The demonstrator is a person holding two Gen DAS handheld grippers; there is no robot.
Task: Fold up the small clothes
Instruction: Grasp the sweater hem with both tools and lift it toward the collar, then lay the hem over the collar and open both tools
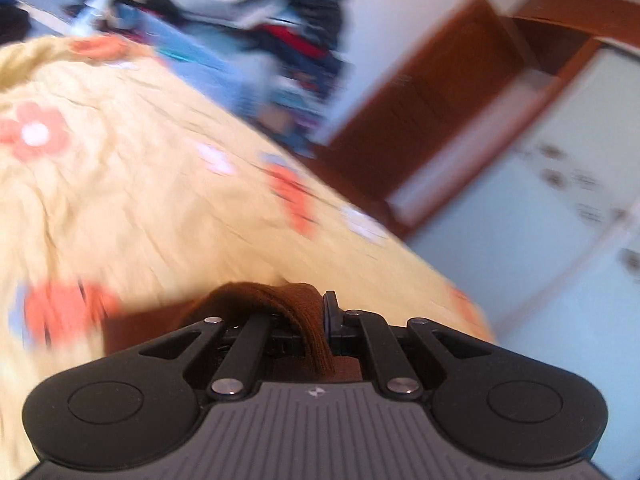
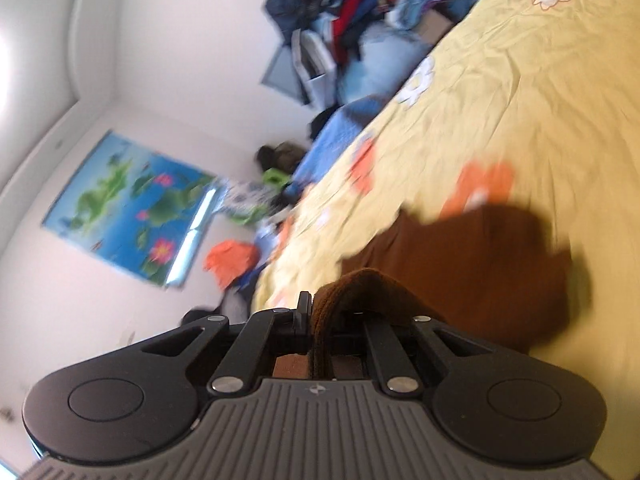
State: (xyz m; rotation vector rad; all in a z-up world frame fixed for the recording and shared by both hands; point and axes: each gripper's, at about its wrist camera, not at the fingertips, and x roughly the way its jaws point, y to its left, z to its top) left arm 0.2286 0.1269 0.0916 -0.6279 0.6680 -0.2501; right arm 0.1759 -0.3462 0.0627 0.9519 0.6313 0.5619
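Both the left gripper (image 1: 320, 312) and right gripper (image 2: 316, 312) pinch the brown garment's (image 2: 480, 264) edges above the yellow bedspread (image 2: 520, 120)

Domestic bedroom: a bed (image 2: 520, 120) with flowered yellow cover ahead of the tool, heaped clothes (image 2: 340, 12) beyond, lotus poster (image 2: 128, 204) on wall left, wooden wardrobe (image 1: 440, 112).

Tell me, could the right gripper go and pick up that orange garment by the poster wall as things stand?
Probably not yet. The right gripper is shut on the brown garment, so it has no free jaws, and the orange garment lies past the yellow bedspread.
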